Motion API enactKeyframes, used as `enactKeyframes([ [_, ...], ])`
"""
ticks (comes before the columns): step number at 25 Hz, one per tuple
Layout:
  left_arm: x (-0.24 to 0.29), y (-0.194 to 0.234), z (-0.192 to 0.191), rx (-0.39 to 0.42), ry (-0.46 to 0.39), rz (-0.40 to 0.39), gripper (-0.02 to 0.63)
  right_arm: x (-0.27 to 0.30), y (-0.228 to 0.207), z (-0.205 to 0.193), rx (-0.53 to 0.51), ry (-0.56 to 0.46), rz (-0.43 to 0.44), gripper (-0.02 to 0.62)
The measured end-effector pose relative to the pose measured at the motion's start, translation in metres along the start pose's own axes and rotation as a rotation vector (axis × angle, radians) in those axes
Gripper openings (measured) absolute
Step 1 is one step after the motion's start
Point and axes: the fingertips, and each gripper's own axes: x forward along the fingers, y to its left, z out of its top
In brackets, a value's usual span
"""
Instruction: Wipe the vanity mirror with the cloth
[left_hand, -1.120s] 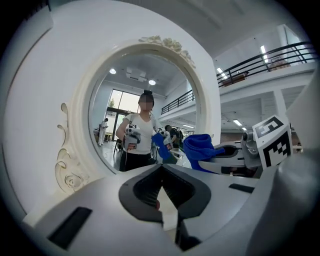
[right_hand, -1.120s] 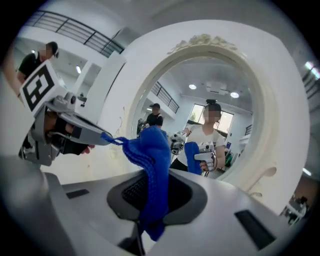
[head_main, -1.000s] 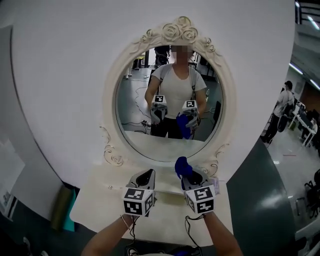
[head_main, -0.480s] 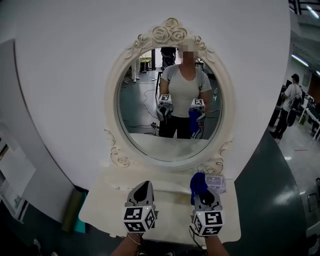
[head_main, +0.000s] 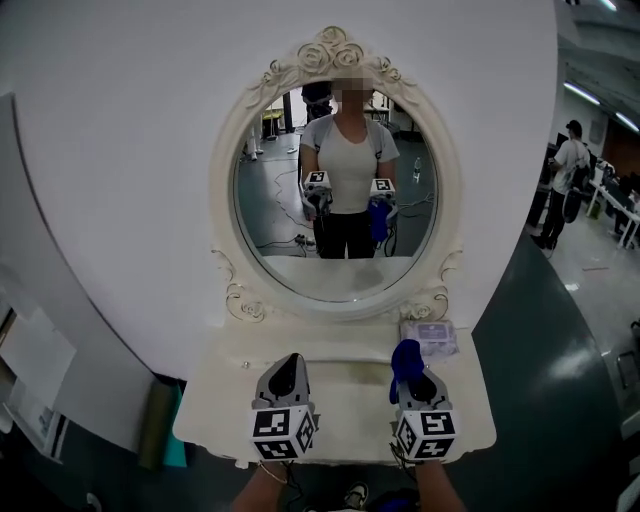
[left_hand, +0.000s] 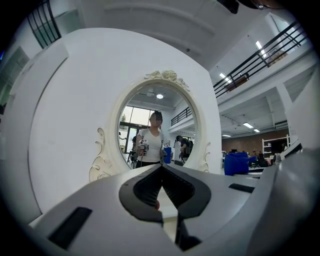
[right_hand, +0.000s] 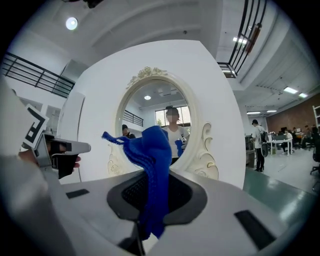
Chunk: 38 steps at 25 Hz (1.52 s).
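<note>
Step in hand: approach. Wiping not yet begun, by my reading.
Right hand-held gripper (head_main: 411, 376): pinching blue cloth (head_main: 404, 356); cloth stands up from jaws, well short of glass.
Left hand-held gripper (head_main: 289, 364): pressed together, nothing held.
Vanity mirror (head_main: 335, 190): oval, upright at back of table (head_main: 340, 405).
Next move: raise cloth to glass, press flat, sweep.
Containers: one small pack (head_main: 430, 337) at mirror's foot, right side. Contents unclear, perhaps wipes.
</note>
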Motion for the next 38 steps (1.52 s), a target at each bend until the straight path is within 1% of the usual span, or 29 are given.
enactKeyframes([
  [4,-0.010,0.002,-0.012,-0.030,0.018,-0.031,0.006,-0.012,0.013,0.001,-0.041,0.002,-0.031,0.063],
  [9,-0.020,0.000,-0.018,-0.055,0.030,-0.054,0.006,-0.023,0.024,-0.004,-0.040,0.027,-0.037,0.063],
  [15,-0.026,0.003,-0.017,-0.062,0.029,-0.050,0.006,-0.029,0.039,-0.005,-0.087,0.050,-0.010,0.061],
  [20,-0.029,0.002,-0.015,-0.062,0.025,-0.048,0.005,-0.030,0.040,-0.004,-0.066,0.051,-0.007,0.061],
  [28,-0.031,0.003,-0.019,-0.065,0.034,-0.041,0.005,-0.032,0.037,0.000,-0.076,0.040,-0.012,0.061],
  [38,-0.031,0.006,-0.021,-0.073,0.034,-0.036,0.006,-0.030,0.044,0.000,-0.088,0.046,0.005,0.061],
])
